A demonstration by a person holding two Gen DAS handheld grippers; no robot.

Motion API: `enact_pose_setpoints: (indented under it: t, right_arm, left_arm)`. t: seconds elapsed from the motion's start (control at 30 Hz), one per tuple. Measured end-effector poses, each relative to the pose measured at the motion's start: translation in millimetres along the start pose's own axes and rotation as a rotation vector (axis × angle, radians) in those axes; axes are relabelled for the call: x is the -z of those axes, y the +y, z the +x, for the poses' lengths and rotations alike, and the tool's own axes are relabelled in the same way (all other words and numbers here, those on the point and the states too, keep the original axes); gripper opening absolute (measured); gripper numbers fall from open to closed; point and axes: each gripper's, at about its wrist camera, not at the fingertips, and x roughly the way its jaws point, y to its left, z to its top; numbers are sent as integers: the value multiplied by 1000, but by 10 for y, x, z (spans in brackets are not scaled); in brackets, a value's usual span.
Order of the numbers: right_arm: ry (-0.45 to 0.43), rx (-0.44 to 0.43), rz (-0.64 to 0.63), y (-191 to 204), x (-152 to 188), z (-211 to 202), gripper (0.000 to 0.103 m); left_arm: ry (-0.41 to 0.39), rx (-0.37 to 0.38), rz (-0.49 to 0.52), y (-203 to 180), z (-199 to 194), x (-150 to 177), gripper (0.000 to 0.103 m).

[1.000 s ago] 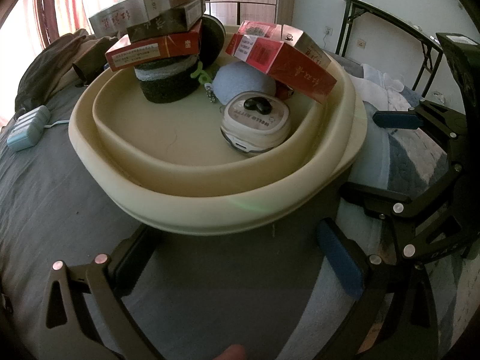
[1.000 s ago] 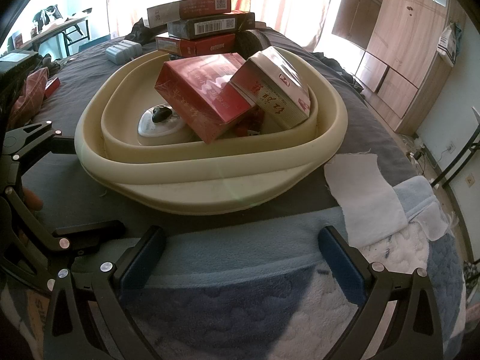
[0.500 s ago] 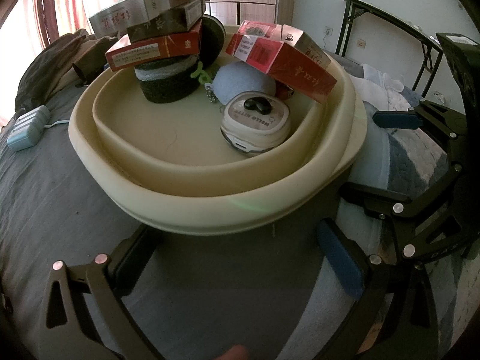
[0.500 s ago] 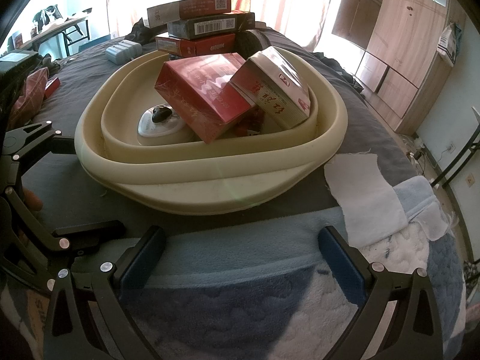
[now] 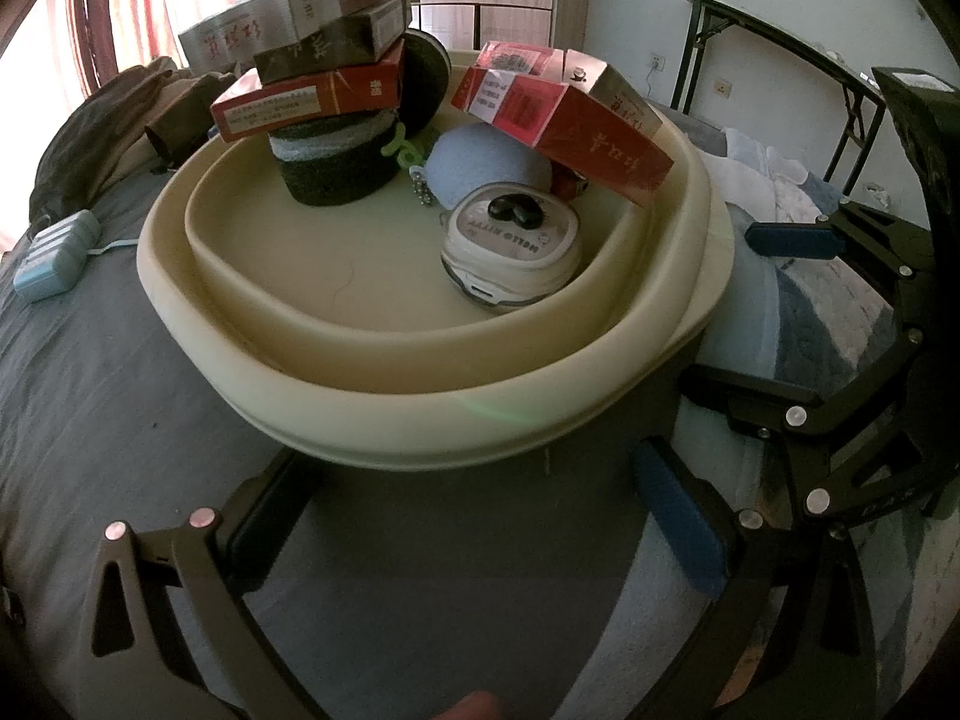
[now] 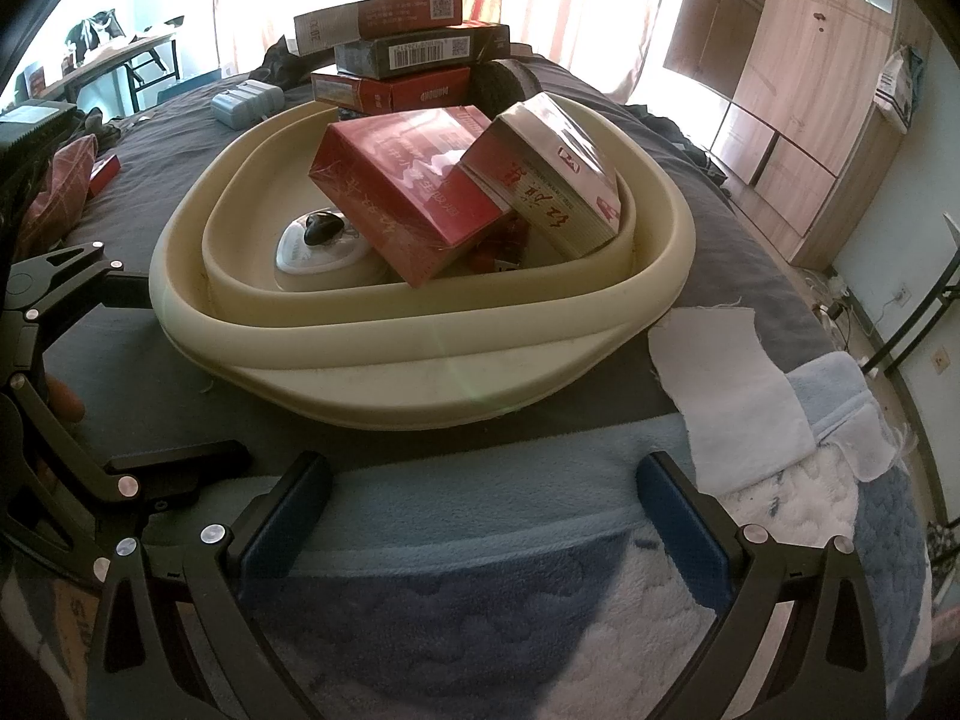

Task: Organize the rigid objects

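A cream basin [image 5: 420,414] [image 6: 420,354] sits on a grey bed. In it, three stacked boxes [image 5: 312,96] [image 6: 396,54] rest on a dark round holder [image 5: 342,174]. Two red boxes [image 5: 570,126] [image 6: 414,204] lean on the far rim. A white round case [image 5: 510,252] [image 6: 318,252] lies on the basin floor beside a blue-grey pouch [image 5: 480,162]. My left gripper [image 5: 474,528] is open and empty just short of the basin's near rim. My right gripper [image 6: 480,516] is open and empty, also just short of the rim. Each shows in the other's view.
A light blue device [image 5: 54,258] [image 6: 246,99] lies on the bed beyond the basin. A white cloth [image 6: 726,396] and a blue blanket [image 6: 480,600] lie by my right gripper. A folding table [image 5: 780,42] and a wardrobe [image 6: 798,90] stand beside the bed.
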Motion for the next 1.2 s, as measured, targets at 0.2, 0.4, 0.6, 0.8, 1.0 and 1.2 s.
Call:
enact_pose_setpoints:
  t: [0.2,0.4,0.6,0.8,1.0,1.2]
  right_arm:
    - [1,-1,1,2,1,-1,103]
    - [0,1,0,-1,2,0,103]
    - [0,0,0,-5,3,-2,103]
    - [1,1,0,2,1,0,103]
    - [1,0,1,3,1,0,103]
    - [1,1,0,0,5,-5,103]
  left_arm:
    - [0,1,-1,-4,2,17,103]
    - [0,2,-1,1,8,26,103]
    - [0,3,-1,1,8,25,103]
    - [0,4,-2,1,7,26,103]
    - [0,4,-2,2,7,25,103]
    - [0,4,-2,7,17,19,103]
